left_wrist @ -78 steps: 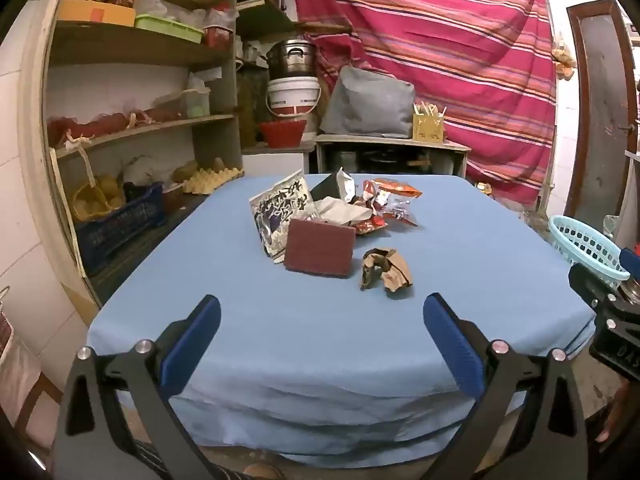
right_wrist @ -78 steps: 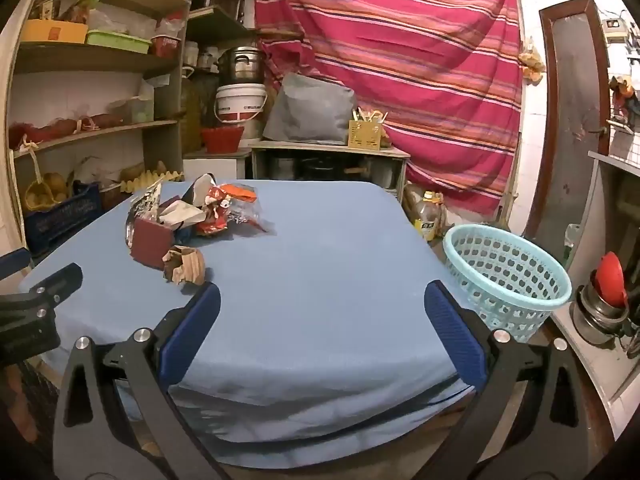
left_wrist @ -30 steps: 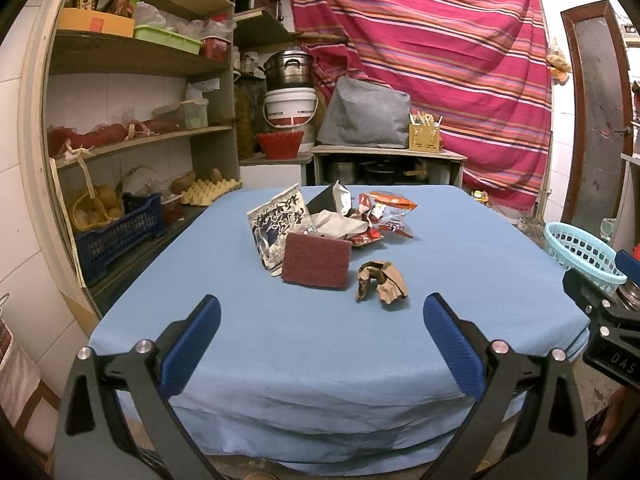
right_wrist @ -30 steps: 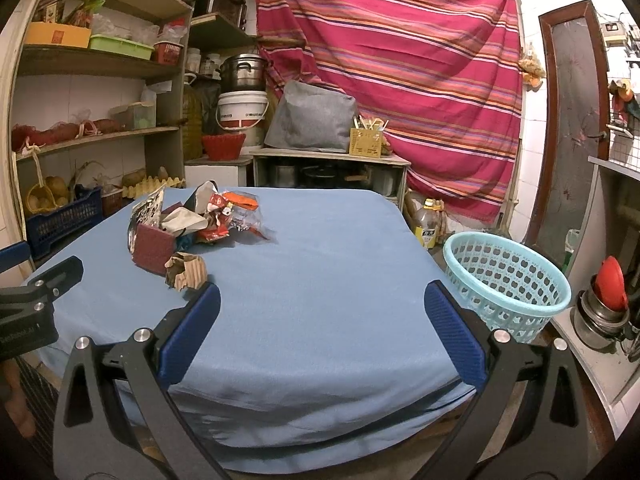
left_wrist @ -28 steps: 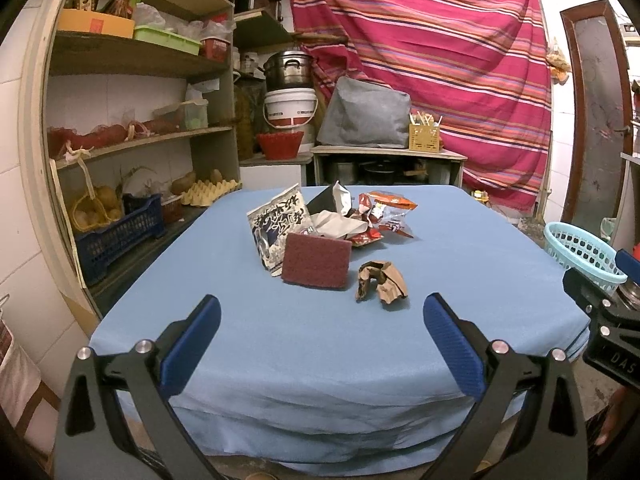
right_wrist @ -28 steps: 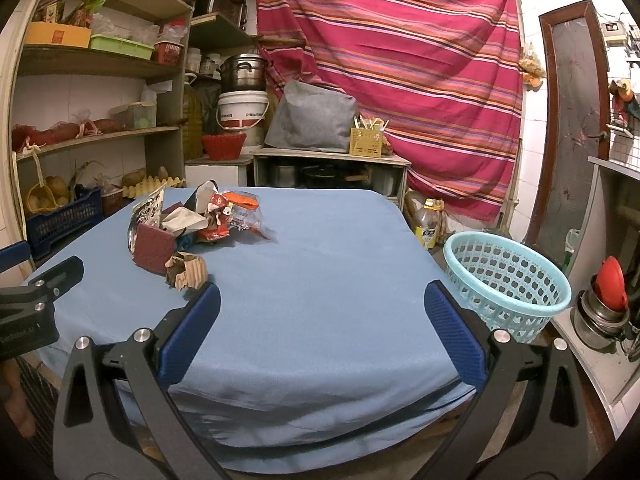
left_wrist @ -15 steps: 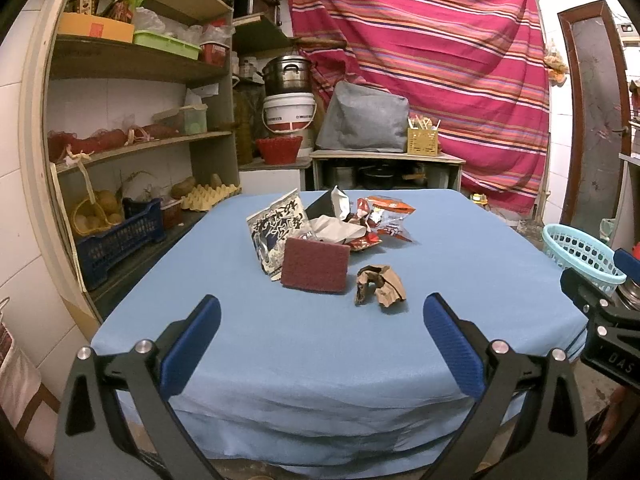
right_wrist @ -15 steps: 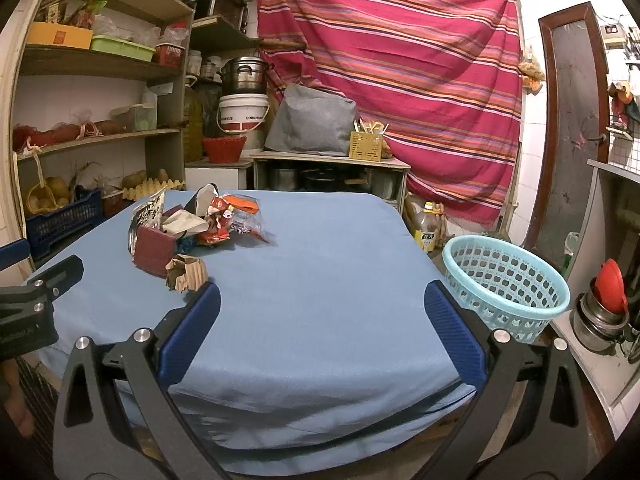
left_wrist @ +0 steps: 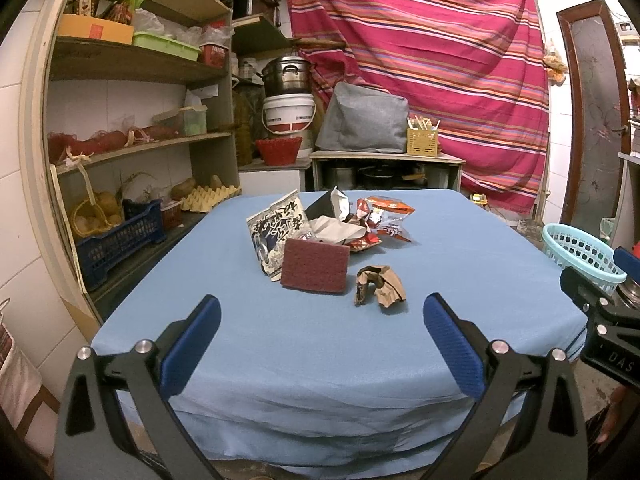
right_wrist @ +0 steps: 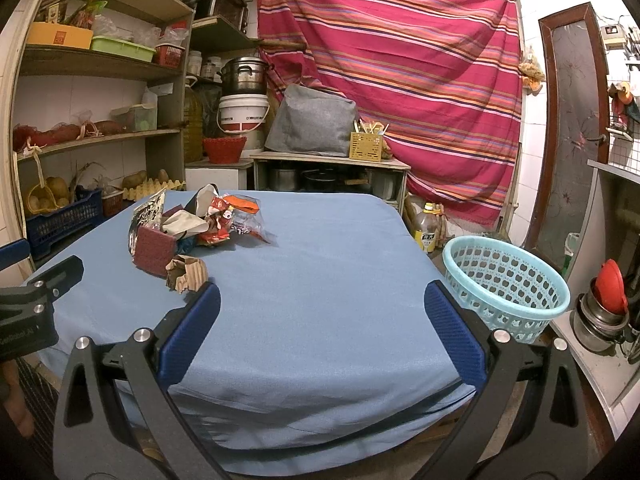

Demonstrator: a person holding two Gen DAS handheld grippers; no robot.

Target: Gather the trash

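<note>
Above the table's [left_wrist: 320, 360] near edge, left gripper [left_wrist: 320, 344] and right gripper [right_wrist: 320, 344] hover level, seemingly empty, jaws spread.

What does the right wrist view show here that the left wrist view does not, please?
Only the right wrist view shows the whole turquoise basket beside the table, the bottle on the floor, and the open right gripper.
Only the left wrist view shows the open left gripper, and the maroon pad face-on.
Both show the blue-covered table, the wrapper pile and the crumpled brown paper.
</note>
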